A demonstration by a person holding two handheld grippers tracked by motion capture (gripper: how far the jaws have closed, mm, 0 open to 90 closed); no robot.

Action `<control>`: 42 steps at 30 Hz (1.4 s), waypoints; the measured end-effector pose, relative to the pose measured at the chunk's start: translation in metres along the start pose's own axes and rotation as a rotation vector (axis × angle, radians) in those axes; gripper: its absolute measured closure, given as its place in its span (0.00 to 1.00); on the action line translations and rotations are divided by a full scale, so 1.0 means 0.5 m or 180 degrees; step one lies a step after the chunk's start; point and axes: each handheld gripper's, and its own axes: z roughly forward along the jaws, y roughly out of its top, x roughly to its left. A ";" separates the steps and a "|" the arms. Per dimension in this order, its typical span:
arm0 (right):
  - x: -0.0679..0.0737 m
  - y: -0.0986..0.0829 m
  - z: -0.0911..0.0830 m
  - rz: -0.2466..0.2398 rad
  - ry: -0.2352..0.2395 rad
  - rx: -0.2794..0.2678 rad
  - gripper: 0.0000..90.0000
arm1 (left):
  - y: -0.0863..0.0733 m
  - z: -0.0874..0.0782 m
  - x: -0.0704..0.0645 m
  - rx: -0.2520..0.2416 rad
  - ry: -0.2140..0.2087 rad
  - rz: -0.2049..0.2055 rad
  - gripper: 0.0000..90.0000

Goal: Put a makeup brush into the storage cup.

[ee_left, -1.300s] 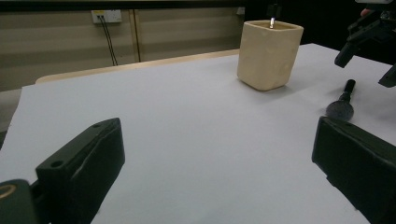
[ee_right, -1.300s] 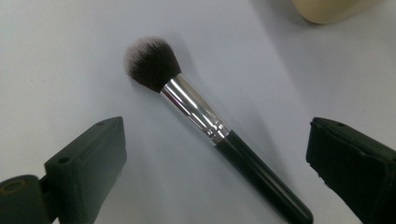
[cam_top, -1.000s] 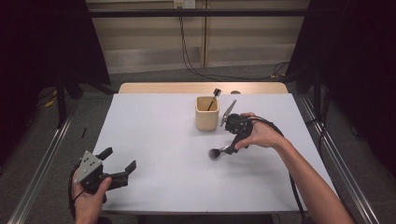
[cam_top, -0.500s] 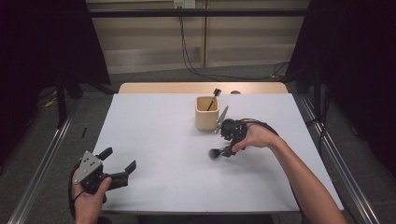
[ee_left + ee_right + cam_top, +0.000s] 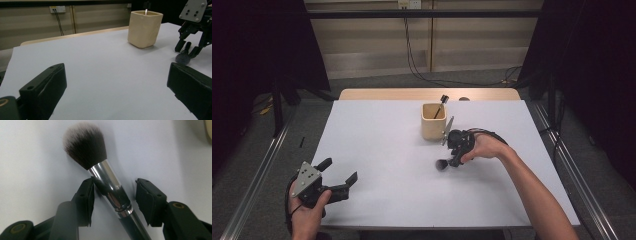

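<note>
A makeup brush (image 5: 107, 182) with dark bristles and a silver ferrule lies on the white table (image 5: 387, 130); its head (image 5: 442, 164) points toward the person's side. My right gripper (image 5: 453, 160) is lowered over it, open. Its jaws straddle the ferrule: one pad (image 5: 86, 197) touches it, the other pad (image 5: 150, 200) stands a little apart. In the left gripper view the right gripper (image 5: 186, 48) and the brush head (image 5: 183, 58) are at the far right. My left gripper (image 5: 339, 170) rests open near the front left corner with nothing between its jaws.
A cream square cup (image 5: 433, 122) stands just behind the right gripper, with another dark-handled brush (image 5: 442, 102) standing in it. The cup (image 5: 144, 28) is close to the hand. The table's front edge runs just under the left hand.
The right hand and gripper have sunk slightly toward the table over the brush, whose head stays in about the same spot. The left gripper has not moved.
</note>
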 end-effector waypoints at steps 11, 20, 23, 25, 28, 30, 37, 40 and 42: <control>0.002 0.000 -0.001 -0.0020 0.0036 0.0013 0.73 | 0.000 -0.001 0.001 -0.0005 0.0004 -0.0002 0.03; -0.001 0.004 -0.002 0.0033 0.0065 0.0064 0.80 | -0.001 -0.001 0.001 -0.0001 0.0007 -0.0002 0.03; 0.000 0.004 -0.002 0.0039 0.0044 0.0070 0.80 | -0.001 0.001 0.001 0.0002 0.0012 -0.0021 0.03; -0.001 0.005 -0.002 0.0044 0.0048 0.0068 0.80 | 0.000 0.004 0.002 0.0014 0.0007 -0.0009 0.03; -0.003 0.003 -0.002 0.0051 0.0060 0.0037 0.80 | 0.000 0.005 0.001 0.0009 0.0000 -0.0021 0.03; -0.004 0.003 -0.002 0.0048 0.0059 0.0032 0.80 | -0.001 0.004 0.002 0.0012 0.0011 -0.0024 0.03; -0.006 -0.003 -0.006 0.0143 0.0090 -0.0045 0.80 | -0.001 0.002 0.002 0.0004 0.0021 -0.0022 0.03; -0.004 -0.008 -0.014 0.0186 0.0074 -0.0114 0.80 | -0.001 0.001 0.003 0.0016 0.0027 -0.0012 0.03; -0.002 -0.012 -0.019 0.0218 0.0053 -0.0137 0.80 | -0.001 0.001 0.002 0.0007 0.0030 -0.0025 0.03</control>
